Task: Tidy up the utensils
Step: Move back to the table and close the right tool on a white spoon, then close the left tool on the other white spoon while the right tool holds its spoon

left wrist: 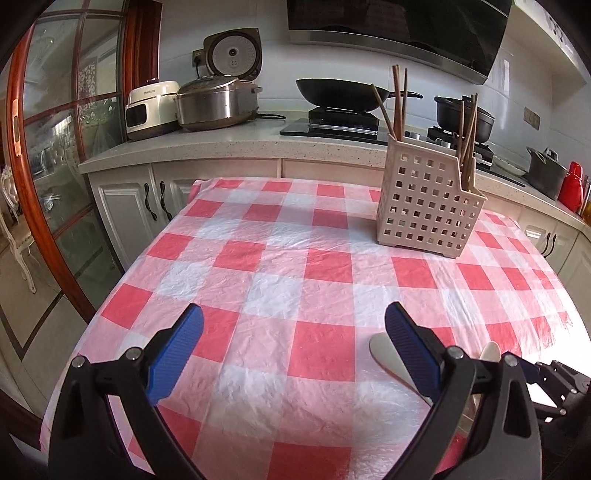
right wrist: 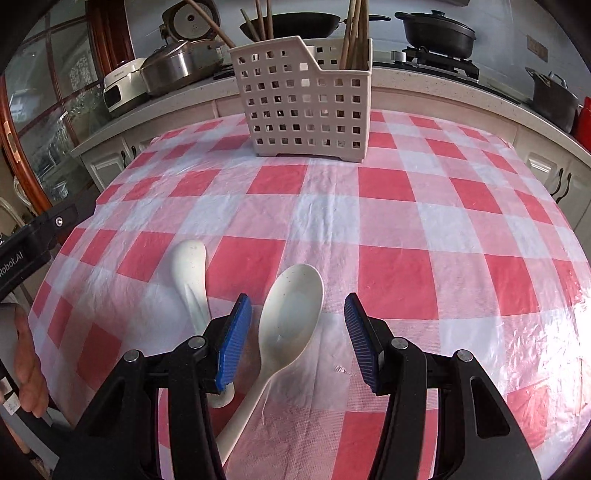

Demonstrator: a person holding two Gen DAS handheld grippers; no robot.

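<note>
Nearest, right gripper [right wrist: 298, 334]: spread wide, empty, straddling the large spoon [right wrist: 286, 325].
Large spoon: flat on the checked cloth [right wrist: 406, 221], bowl facing up.
Small spoon [right wrist: 192, 280]: just left of it, handle under the left finger.
Left gripper [left wrist: 293, 343]: parted, gripping nothing, over cloth.
Farther, utensil basket [right wrist: 306, 103]: upright, chopsticks [right wrist: 354, 33] inside.
Farthest, counter [left wrist: 229, 144]: cookers, wok [left wrist: 343, 94].

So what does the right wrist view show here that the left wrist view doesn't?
Only the right wrist view shows both white spoons whole: the large spoon between the open right tool, and the smaller spoon to its left. Only the left wrist view shows the open left tool over bare tablecloth, with just the spoon tips at its right finger. Both show the perforated utensil holder with chopsticks standing in it.
</note>
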